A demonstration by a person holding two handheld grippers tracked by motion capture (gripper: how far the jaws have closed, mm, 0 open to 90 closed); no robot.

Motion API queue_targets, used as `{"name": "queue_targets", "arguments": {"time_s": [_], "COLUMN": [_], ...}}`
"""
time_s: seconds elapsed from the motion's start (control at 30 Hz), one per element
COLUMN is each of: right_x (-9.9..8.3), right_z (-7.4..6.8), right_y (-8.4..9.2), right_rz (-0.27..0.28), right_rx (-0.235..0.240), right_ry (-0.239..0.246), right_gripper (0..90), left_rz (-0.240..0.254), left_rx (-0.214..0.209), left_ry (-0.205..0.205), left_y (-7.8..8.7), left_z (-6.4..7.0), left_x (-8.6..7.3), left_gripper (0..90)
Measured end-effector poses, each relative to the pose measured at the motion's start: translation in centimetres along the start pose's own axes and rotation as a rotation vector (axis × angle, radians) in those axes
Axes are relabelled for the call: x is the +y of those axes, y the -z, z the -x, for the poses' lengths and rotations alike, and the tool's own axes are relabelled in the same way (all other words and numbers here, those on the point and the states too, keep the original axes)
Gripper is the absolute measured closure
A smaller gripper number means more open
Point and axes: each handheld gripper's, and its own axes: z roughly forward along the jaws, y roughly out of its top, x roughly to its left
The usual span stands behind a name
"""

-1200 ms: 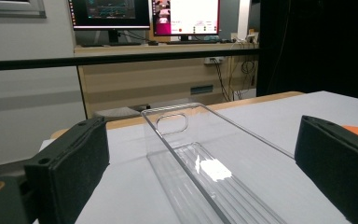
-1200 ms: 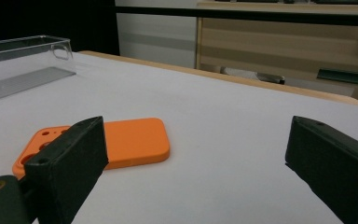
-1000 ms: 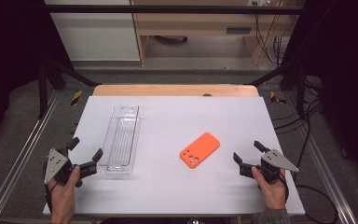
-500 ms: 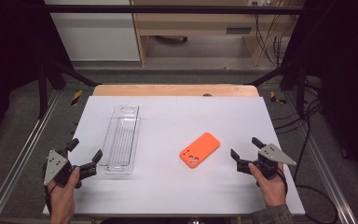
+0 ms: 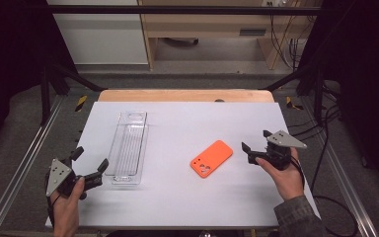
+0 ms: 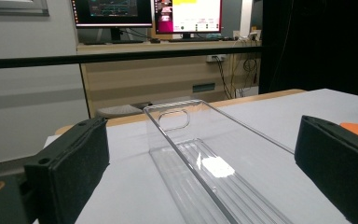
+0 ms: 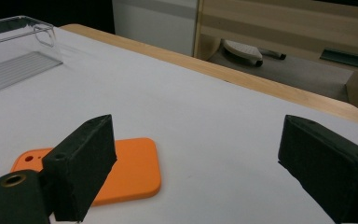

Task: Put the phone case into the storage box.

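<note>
Orange phone case [image 5: 211, 158] lies flat on the white table [image 5: 187, 212], a little right of the middle, with its camera cut-out toward the person's side. It is not touched by anything. To its left, well apart, a clear plastic tray [image 5: 128, 148] stands lengthwise on the table and looks empty.

The right gripper [image 5: 255, 146] is just beside the case, on its right, and its jaws point toward it. The jaws have just been closing a little, yet they are spread wide and nothing is between them. In the right gripper view, the case [image 7: 121, 175] sits low and partly behind one black jaw, so the gripper is not yet lined up on it.

The left gripper [image 5: 90, 165] rests near the close end of the tray, also spread and holding nothing; the left gripper view looks straight along the tray [image 6: 205, 158].

I judge that the step in hand is the approach to the case, before any grasp. The next move calls for lowering the right gripper, bringing one jaw to each long edge of the case, then pinching. Because the case is thin and flat, the jaws must come very near the table surface, otherwise they may slide over it.
</note>
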Motion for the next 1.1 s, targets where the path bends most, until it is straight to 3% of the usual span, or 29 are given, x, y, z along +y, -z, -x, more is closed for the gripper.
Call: {"name": "queue_targets", "arguments": {"time_s": [0.23,0.6,0.63,0.67,0.87,1.1], "right_x": [1.5,1.3,1.3,0.9,-0.2,-1.7], "right_z": [0.2,0.3,0.3,0.2,0.1,0.2], "right_y": [-2.0,-5.7,-5.7,-6.5,-8.4,-10.6], "right_rz": [-0.072,-0.206,-0.206,-0.235,-0.3,-0.37], "right_rx": [-0.001,0.066,0.066,0.082,0.106,0.112], "right_ry": [0.028,0.029,0.029,0.032,0.032,0.004], "right_gripper": [22.1,64.6,64.6,71.7,83.2,89.6], "left_rz": [0.001,0.002,0.002,0.004,0.0,-0.003], "left_rx": [0.004,0.008,0.008,0.008,0.011,0.008], "left_ry": [0.003,0.006,0.006,0.008,0.007,0.005], "left_y": [0.0,0.1,0.1,0.1,0.0,0.0], "left_z": [-0.1,-0.1,-0.1,-0.1,-0.2,-0.1], "left_x": [0.0,0.0,0.0,0.0,0.0,-0.1], "left_gripper": [2.9,2.9,2.9,2.9,3.2,3.4]}}
